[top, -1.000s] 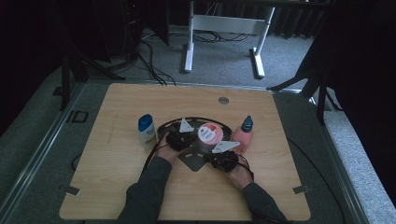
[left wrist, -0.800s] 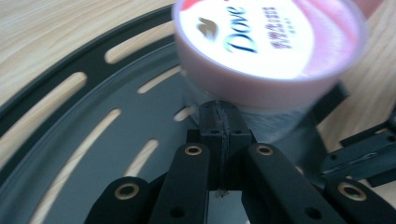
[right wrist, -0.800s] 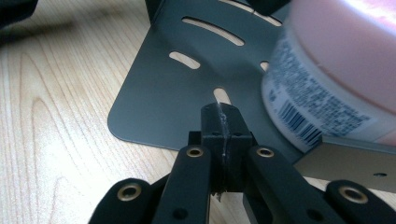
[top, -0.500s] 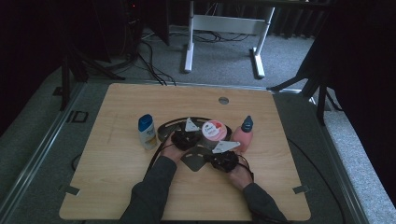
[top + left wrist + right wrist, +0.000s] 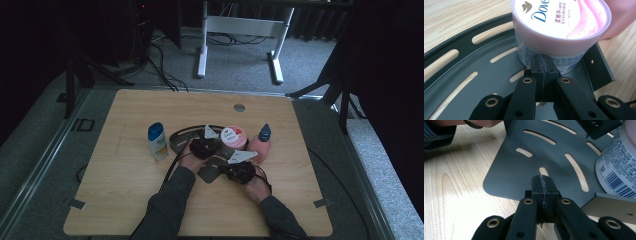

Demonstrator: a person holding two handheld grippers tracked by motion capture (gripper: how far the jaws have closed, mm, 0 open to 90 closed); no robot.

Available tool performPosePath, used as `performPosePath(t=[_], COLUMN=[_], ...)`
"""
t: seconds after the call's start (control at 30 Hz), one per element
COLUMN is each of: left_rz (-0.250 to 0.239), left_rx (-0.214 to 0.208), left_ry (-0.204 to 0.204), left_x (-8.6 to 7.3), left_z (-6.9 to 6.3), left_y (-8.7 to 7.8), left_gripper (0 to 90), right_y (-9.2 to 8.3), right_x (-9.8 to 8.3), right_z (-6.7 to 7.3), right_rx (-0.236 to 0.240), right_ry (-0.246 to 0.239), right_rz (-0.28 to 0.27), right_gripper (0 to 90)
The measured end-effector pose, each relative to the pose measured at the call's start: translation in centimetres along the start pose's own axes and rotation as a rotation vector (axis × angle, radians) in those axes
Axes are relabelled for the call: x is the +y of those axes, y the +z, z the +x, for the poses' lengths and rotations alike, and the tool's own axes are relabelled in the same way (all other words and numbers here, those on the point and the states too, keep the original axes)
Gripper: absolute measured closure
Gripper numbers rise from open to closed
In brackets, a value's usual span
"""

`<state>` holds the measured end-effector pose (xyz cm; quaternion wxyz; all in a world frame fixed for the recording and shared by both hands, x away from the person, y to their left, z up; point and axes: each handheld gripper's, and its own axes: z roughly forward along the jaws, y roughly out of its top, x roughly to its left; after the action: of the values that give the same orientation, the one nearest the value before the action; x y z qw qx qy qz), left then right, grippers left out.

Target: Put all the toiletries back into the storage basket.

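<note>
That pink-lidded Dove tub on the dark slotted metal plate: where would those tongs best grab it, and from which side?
Probably the round white wall of the pink-lidded Dove tub, just beneath its lid. The lid overhangs the wall, so it would likely stop the tub slipping down. Come in level from the person's side, where the left tongs are shut with their tips at the wall; the pink bottle crowds the far right.

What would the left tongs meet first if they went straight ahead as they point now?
Most likely the Dove jar: the shut left tongs point at its side wall, just above the slotted black plate. They look nearly touching, though depth is unclear.
</note>
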<state>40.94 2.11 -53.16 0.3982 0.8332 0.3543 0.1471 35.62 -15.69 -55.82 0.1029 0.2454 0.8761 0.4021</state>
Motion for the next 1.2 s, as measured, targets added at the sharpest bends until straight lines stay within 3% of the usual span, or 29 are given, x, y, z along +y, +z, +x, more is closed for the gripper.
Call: performPosePath(t=[0.33, 0.5, 0.87, 1.03, 1.2], left_rz=[-0.004, 0.015, 0.052, 0.080, 0.089], left_rx=[-0.007, -0.007, 0.016, 0.012, 0.002], left_ry=[-0.004, 0.031, 0.045, 0.064, 0.056], left_x=[-0.1, -0.2, -4.1, -5.3, -6.0], left_z=[-0.1, -0.4, 0.0, -0.3, -0.3], left_y=[0.0, -0.4, -3.5, -3.9, -3.9], left_gripper=[89.3, 87.4, 88.2, 88.9, 89.0], right_y=[0.0, 0.0, 0.6, 1.2, 1.4], right_x=[0.0, 0.1, 0.9, 1.4, 1.5], right_z=[0.0, 0.0, 0.4, 0.0, -0.3], right_rx=[0.001, 0.003, -0.014, -0.029, -0.035], right_ry=[0.000, 0.000, -0.026, -0.009, 0.001], right_rz=[0.001, 0.003, 0.023, 0.021, 0.025], right_gripper=[90.0, 90.0, 90.0, 90.0, 90.0])
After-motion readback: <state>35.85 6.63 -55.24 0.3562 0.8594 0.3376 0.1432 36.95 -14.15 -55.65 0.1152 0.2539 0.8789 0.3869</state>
